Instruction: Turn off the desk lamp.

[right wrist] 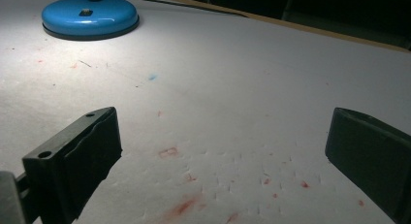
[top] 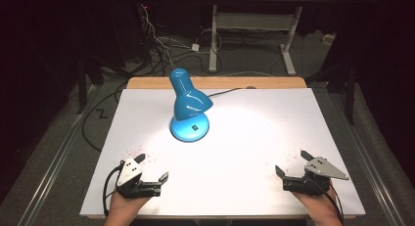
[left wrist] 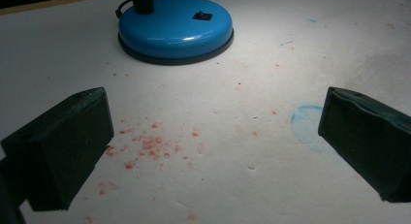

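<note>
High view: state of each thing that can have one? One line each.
lamp: lit, upright on its round base, shade tilted down at the table, cord trailing to the far edge.
left gripper: open, nothing between the fingers, low over the near left of the table.
right gripper: open, holding nothing, low over the near right.
table: white top, speckled with red marks near both grippers.

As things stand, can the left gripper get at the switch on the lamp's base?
Probably yes. The left gripper is open and holds nothing, and the white table between it and the lamp base is bare. The switch sits on top of the base, though the lamp shade overhangs it.
</note>
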Tool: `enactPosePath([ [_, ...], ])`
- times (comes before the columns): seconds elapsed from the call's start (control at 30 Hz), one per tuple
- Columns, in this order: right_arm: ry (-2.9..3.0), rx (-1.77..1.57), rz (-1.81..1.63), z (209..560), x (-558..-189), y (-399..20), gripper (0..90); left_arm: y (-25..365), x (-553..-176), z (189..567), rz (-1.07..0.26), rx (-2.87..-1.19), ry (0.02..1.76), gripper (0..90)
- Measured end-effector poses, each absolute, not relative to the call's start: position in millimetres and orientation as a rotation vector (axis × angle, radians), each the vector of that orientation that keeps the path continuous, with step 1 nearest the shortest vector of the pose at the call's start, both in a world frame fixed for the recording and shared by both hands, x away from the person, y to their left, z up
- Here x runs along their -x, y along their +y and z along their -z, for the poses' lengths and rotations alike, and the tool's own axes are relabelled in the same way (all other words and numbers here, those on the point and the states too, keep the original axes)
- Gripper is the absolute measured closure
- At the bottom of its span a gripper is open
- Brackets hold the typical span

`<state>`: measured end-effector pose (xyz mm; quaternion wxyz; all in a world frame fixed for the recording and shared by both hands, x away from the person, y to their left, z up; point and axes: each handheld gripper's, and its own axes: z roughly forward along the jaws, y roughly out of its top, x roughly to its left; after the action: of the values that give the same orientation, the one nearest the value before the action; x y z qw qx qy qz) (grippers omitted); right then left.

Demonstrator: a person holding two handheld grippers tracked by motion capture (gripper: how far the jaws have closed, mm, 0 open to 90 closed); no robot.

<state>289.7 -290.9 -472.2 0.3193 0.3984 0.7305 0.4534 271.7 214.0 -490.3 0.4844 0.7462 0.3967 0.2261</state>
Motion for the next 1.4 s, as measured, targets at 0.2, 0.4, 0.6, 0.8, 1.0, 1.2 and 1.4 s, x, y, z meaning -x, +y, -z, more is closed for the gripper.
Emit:
enactPosePath([
  [0.2,1.917,-1.040,-1.213,472.0,-289.9,-291.7,0.2,213.8,-274.6,491.5,-0.529,-1.815,0.973,0.0],
  [0.4,1.913,-1.032,-1.207,471.1,-288.6,-290.7,0.2,214.6,-271.8,490.8,-0.519,-1.813,0.968,0.0],
  [0.6,1.918,-1.025,-1.209,470.7,-287.6,-290.5,0.2,215.6,-273.3,490.9,-0.508,-1.808,0.967,0.0],
  [0.8,1.932,-1.039,-1.201,472.8,-289.5,-292.6,0.3,215.6,-273.0,491.1,-0.514,-1.813,0.962,0.0],
  [1.0,1.939,-1.026,-1.193,473.2,-289.1,-292.7,0.3,216.9,-273.1,489.8,-0.513,-1.811,0.959,1.5],
  [1.2,1.951,-1.028,-1.188,474.5,-289.6,-292.4,0.3,216.8,-273.0,490.0,-0.508,-1.813,0.954,3.9],
  [1.4,1.951,-1.024,-1.190,474.4,-289.0,-291.4,0.3,216.2,-273.3,491.0,-0.487,-1.820,0.939,10.1],
])
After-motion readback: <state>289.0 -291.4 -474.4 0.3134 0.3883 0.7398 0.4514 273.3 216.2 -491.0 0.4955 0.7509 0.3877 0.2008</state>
